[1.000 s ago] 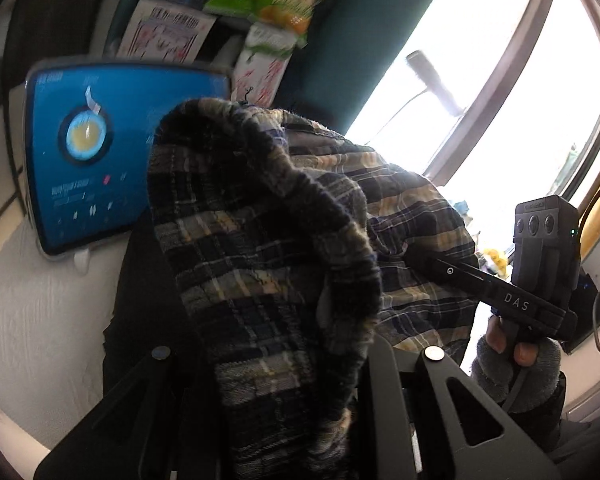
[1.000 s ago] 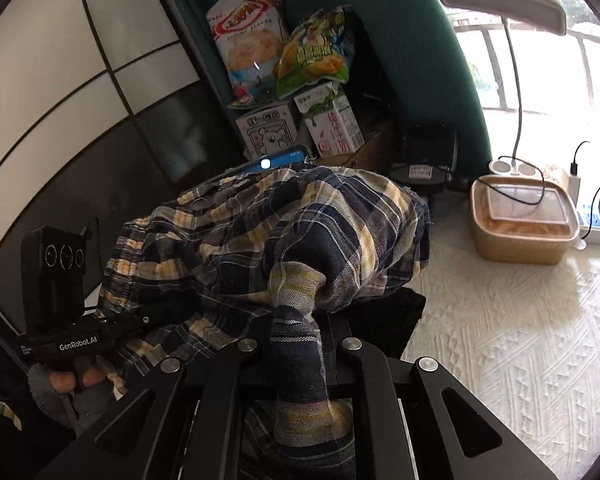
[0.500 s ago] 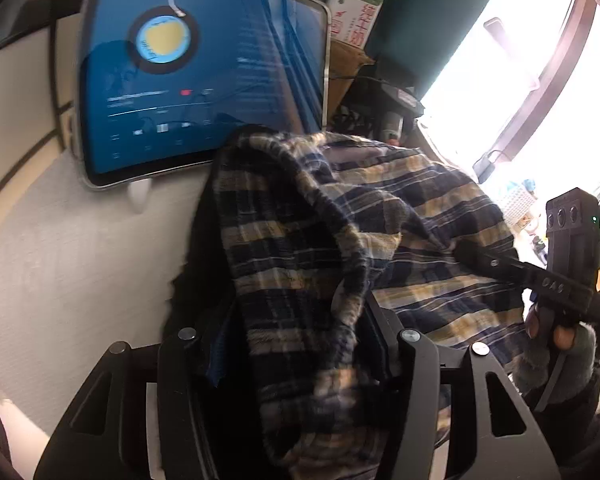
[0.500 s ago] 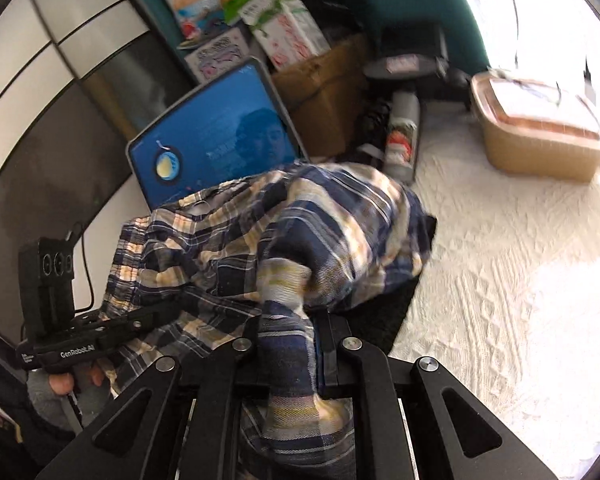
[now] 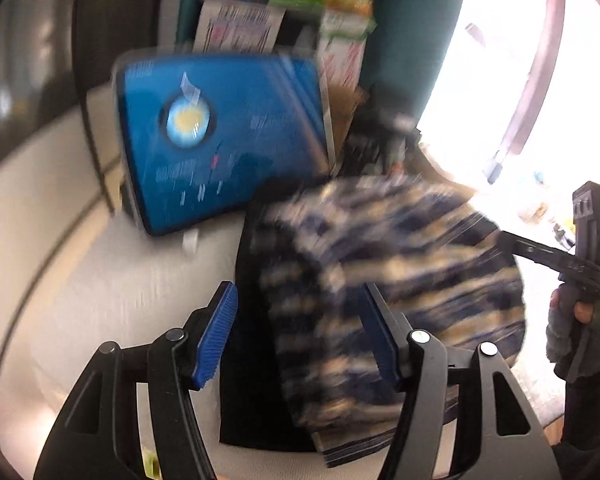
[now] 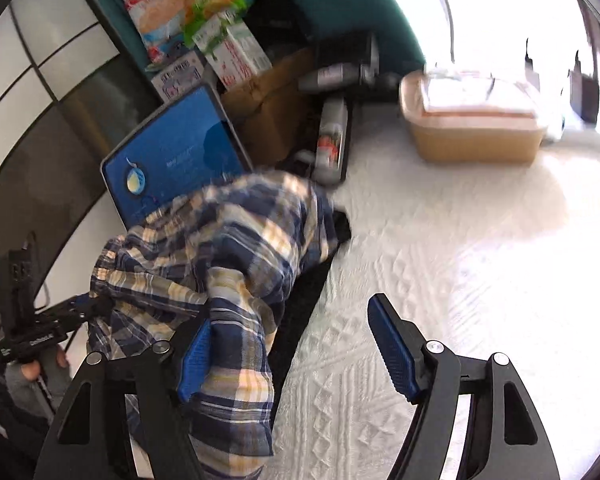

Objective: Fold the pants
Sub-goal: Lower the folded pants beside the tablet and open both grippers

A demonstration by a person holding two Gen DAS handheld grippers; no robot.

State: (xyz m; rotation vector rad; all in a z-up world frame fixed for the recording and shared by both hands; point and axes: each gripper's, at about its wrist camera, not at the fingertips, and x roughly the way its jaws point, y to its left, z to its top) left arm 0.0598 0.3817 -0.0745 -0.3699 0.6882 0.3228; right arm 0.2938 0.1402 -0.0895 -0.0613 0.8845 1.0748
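Soft, light plaid pants [image 6: 228, 248] slump on the white-covered desk [image 6: 440, 280] as both grippers' fingers [image 5: 216, 336] [image 6: 392, 352] open wide, releasing them; hems or waistband look the best holds.

Black left gripper [image 5: 298, 336] and right gripper [image 6: 296, 356], blue ribbed pads, silver screws; grey fingerless gloves.
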